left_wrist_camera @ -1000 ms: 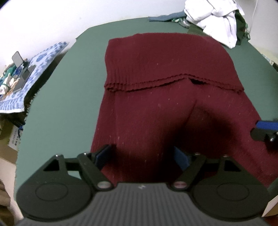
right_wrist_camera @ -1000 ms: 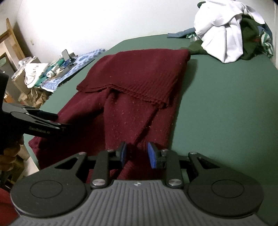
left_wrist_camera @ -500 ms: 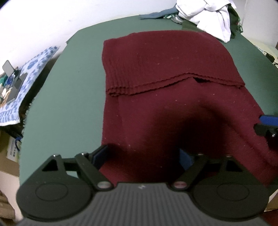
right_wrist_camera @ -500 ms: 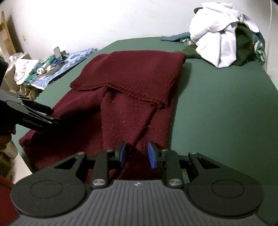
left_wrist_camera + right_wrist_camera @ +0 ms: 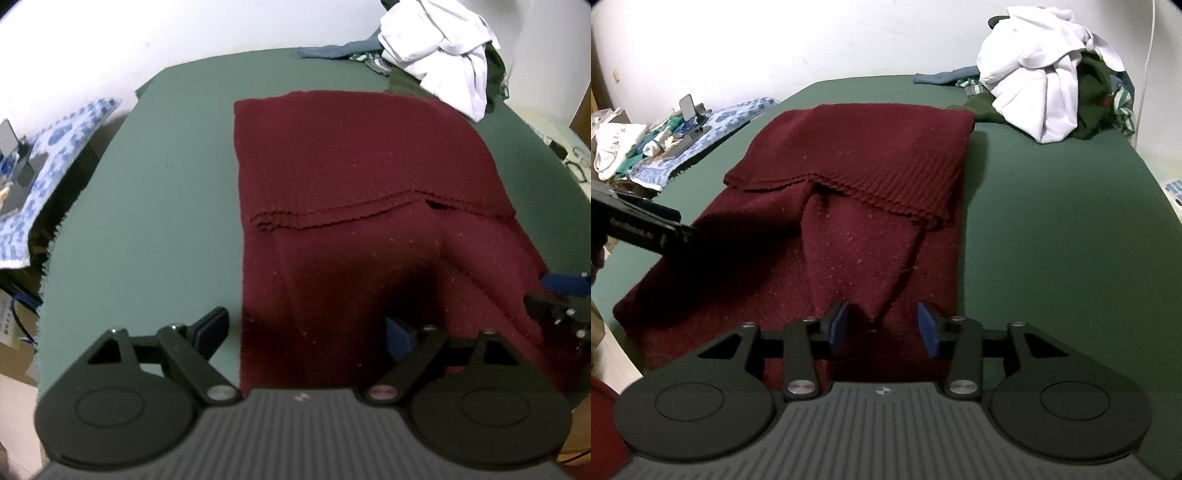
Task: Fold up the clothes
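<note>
A maroon knit sweater (image 5: 369, 192) lies on the green surface (image 5: 155, 206), its ribbed hem folded back across the middle (image 5: 871, 173). My left gripper (image 5: 304, 328) is open wide at the sweater's near left edge: one finger hangs over the bare green, the other over the knit. My right gripper (image 5: 882, 325) is over the near right part, and its jaws are opening. A pointed fold of the sweater (image 5: 864, 266) ends between the blue pads (image 5: 837, 325), which do not press on it. Each gripper shows at the edge of the other's view, the right gripper (image 5: 561, 295) and the left gripper (image 5: 642, 225).
A pile of clothes, white (image 5: 1038, 88) over dark green, sits at the far right corner, and a blue garment (image 5: 332, 50) lies beside it. A blue-and-white patterned cloth (image 5: 55, 147) with clutter lies off the left side. A white wall stands behind.
The right jaws have spread apart and let go of the knit they were pinching. The left gripper has moved left, so its left finger is now over bare green.
</note>
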